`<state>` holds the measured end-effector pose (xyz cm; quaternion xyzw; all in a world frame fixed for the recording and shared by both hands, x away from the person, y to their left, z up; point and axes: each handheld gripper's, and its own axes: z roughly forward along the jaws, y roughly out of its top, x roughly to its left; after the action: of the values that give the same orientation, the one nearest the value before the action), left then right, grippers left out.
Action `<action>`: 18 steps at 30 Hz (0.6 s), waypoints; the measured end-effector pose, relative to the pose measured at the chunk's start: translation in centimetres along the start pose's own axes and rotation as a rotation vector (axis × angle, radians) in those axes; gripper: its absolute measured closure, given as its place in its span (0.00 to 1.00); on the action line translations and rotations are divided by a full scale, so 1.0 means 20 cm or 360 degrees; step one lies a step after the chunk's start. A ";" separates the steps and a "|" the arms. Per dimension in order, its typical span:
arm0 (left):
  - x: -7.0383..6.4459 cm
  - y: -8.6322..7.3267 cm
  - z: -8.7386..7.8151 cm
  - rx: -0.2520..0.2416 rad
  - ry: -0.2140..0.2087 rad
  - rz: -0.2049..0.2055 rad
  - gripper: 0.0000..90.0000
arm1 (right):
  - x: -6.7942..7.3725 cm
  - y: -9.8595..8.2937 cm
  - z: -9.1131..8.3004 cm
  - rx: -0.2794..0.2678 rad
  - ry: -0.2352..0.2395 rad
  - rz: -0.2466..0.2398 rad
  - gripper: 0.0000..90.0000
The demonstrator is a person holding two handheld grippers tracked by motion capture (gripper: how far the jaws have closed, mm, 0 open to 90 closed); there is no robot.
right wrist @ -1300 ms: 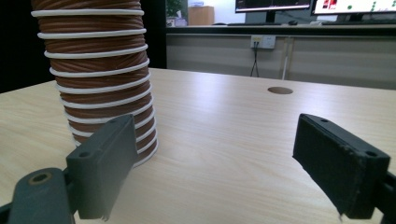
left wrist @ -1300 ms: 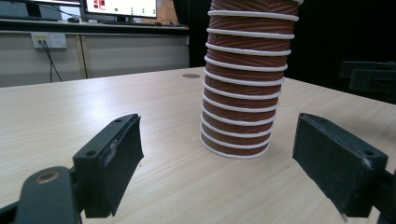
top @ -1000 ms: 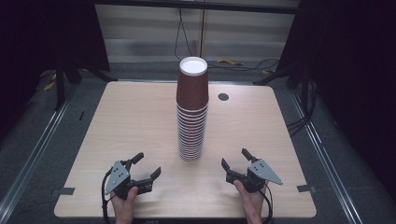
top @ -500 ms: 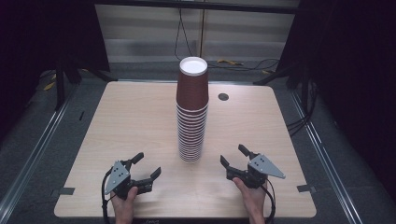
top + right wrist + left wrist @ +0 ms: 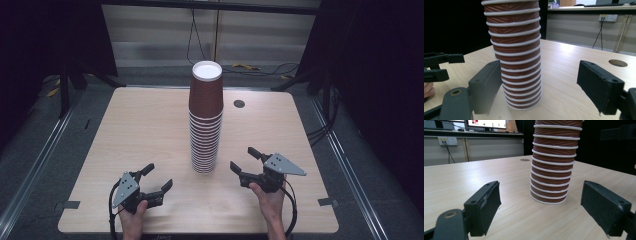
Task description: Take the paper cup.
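A tall stack of upside-down brown paper cups [image 5: 205, 120] with white rims stands in the middle of the light wooden table [image 5: 135, 130]. My left gripper [image 5: 159, 176] rests near the front edge, left of the stack, open and holding nothing. My right gripper [image 5: 242, 158] sits open just right of the stack's base. In the left gripper view the stack [image 5: 554, 162] rises ahead, a little right of centre, beyond the left gripper [image 5: 540, 186]. The right gripper [image 5: 539, 63] has the stack [image 5: 515, 50] close, towards its left jaw, and the left gripper [image 5: 439, 65] shows farther off.
A round cable hole [image 5: 239, 103] lies in the table behind and right of the stack. Tape marks [image 5: 70, 205] stick to the front corners. Dark curtains and floor rails flank the table. A wall with sockets [image 5: 447, 140] stands beyond the far edge.
My right gripper has slid left and slightly forward, closer to the base of the cup stack. The left gripper and the stack have stayed put.
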<state>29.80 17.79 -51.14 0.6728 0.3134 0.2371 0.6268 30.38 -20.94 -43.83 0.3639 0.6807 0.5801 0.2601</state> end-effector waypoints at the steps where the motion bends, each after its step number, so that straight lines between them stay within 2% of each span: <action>1: 0.00 0.00 0.00 0.0001 0.0001 0.0000 0.18 | 0.00 0.02 0.00 0.0015 0.0004 -0.0003 0.21; 4: 0.00 0.00 0.00 0.0003 -0.0001 -0.0002 0.18 | 0.00 0.06 0.02 0.0029 0.0040 0.0017 0.19; 7: 0.00 0.00 0.00 0.0003 -0.0004 -0.0004 0.18 | 0.00 0.11 0.03 0.0045 0.0068 0.0005 0.20; 11: 0.00 0.00 0.00 0.0002 -0.0004 -0.0008 0.18 | -0.01 0.19 0.03 0.0056 0.0202 0.0029 0.24; 17: 0.00 0.00 0.00 0.0005 -0.0018 -0.0032 0.18 | -0.02 0.27 0.03 0.0044 0.0241 0.0014 0.22; 18: 0.00 0.00 0.00 0.0006 -0.0012 -0.0031 0.18 | -0.01 0.32 0.03 0.0046 0.0254 0.0005 0.23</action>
<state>29.91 17.78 -51.15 0.6718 0.3181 0.2278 0.6290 32.32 -20.37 -37.69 0.3213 0.7071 0.5977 0.1989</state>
